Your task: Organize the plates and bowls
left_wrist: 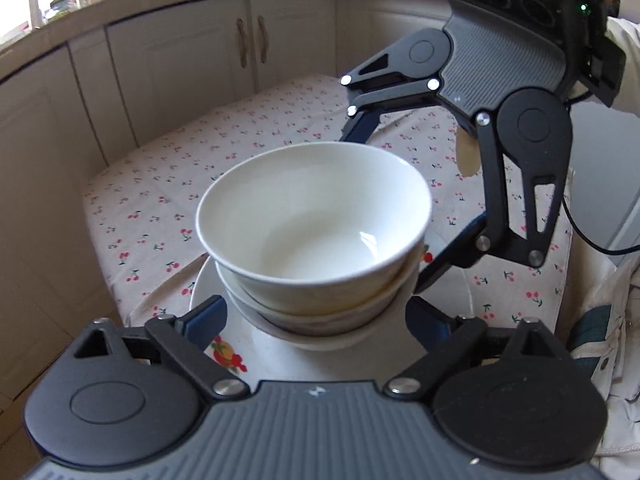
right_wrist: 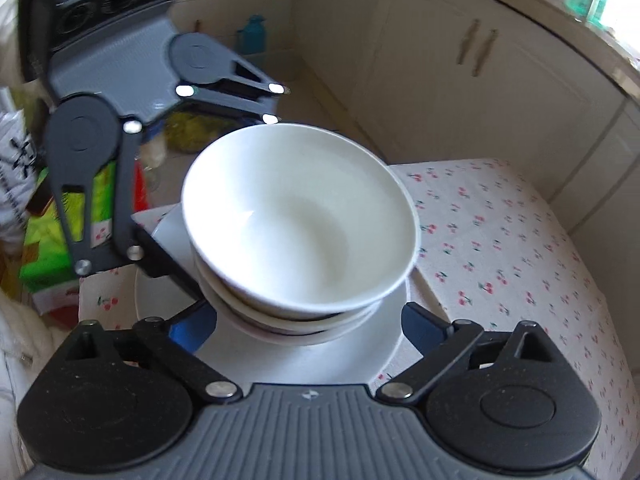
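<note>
Three white bowls are nested in a stack, the top bowl (left_wrist: pixel 316 216) (right_wrist: pixel 300 216) empty and tilted a little. The stack stands on a white plate (left_wrist: pixel 224 344) (right_wrist: pixel 320 360) with a fruit print. My left gripper (left_wrist: pixel 316 320) (right_wrist: pixel 224 196) is open, its blue-padded fingers on either side of the lower bowls with gaps showing. My right gripper (right_wrist: pixel 308 326) (left_wrist: pixel 400 200) faces it from the opposite side, also open, its fingers straddling the stack without pressing on it.
The plate sits near one end of a table covered in a cherry-print cloth (left_wrist: pixel 160 200) (right_wrist: pixel 500 240). Cream cabinets (left_wrist: pixel 248 44) and a counter curve around behind. Green bags (right_wrist: pixel 52 248) and a teal bottle (right_wrist: pixel 252 36) are on the floor side.
</note>
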Motion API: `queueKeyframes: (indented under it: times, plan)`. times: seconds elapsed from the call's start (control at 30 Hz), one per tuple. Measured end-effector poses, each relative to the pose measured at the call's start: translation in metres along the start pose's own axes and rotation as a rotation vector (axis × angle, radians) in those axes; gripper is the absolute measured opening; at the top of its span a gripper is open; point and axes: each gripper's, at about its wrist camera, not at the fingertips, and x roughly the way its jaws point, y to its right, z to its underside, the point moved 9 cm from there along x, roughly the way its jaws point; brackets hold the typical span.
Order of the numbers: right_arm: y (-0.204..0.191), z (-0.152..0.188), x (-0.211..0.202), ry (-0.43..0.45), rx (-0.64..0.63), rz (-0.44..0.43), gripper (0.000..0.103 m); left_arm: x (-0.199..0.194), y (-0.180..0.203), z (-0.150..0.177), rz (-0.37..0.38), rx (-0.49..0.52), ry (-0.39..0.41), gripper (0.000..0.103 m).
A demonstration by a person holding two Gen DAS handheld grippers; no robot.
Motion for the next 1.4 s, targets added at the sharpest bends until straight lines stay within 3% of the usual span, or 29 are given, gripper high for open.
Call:
queueKeyframes:
  times: [0.23, 0.3, 0.37, 0.5, 0.63, 0.7, 0.8, 1.0, 1.2, 1.4]
  plan:
    - [-0.017, 0.007, -0.023, 0.016, 0.025, 0.058, 0.103, -0.022, 0.015, 0.013, -0.108, 0.0, 0.03, 0.098]
    - [-0.019, 0.012, -0.026, -0.008, 0.051, 0.127, 0.103, -0.031, 0.02, 0.014, -0.13, -0.026, 0.066, 0.101]
    - [-0.021, 0.021, -0.029, -0.03, 0.121, 0.188, 0.103, -0.041, 0.026, 0.013, -0.151, -0.06, 0.107, 0.102]
    - [-0.028, 0.042, -0.041, -0.025, 0.29, 0.217, 0.103, -0.056, 0.037, 0.014, -0.255, -0.115, 0.161, 0.102]
    - [-0.034, 0.06, -0.057, -0.012, 0.432, 0.309, 0.103, -0.065, 0.054, 0.015, -0.259, -0.225, 0.212, 0.102]
    - [-0.04, 0.068, -0.065, -0.001, 0.49, 0.341, 0.103, -0.067, 0.063, 0.016, -0.297, -0.278, 0.206, 0.102]
    - [-0.047, 0.08, -0.072, 0.009, 0.579, 0.412, 0.103, -0.074, 0.073, 0.016, -0.417, -0.354, 0.201, 0.102]
    - [-0.055, 0.1, -0.091, 0.054, 0.742, 0.518, 0.103, -0.095, 0.088, 0.015, -0.522, -0.537, 0.229, 0.102]
    - [-0.07, 0.101, -0.118, 0.109, 0.767, 0.553, 0.103, -0.101, 0.097, 0.013, -0.601, -0.563, 0.157, 0.102]
    - [-0.066, 0.099, -0.145, 0.188, 0.788, 0.605, 0.103, -0.109, 0.105, 0.004, -0.621, -0.555, 0.168, 0.102]
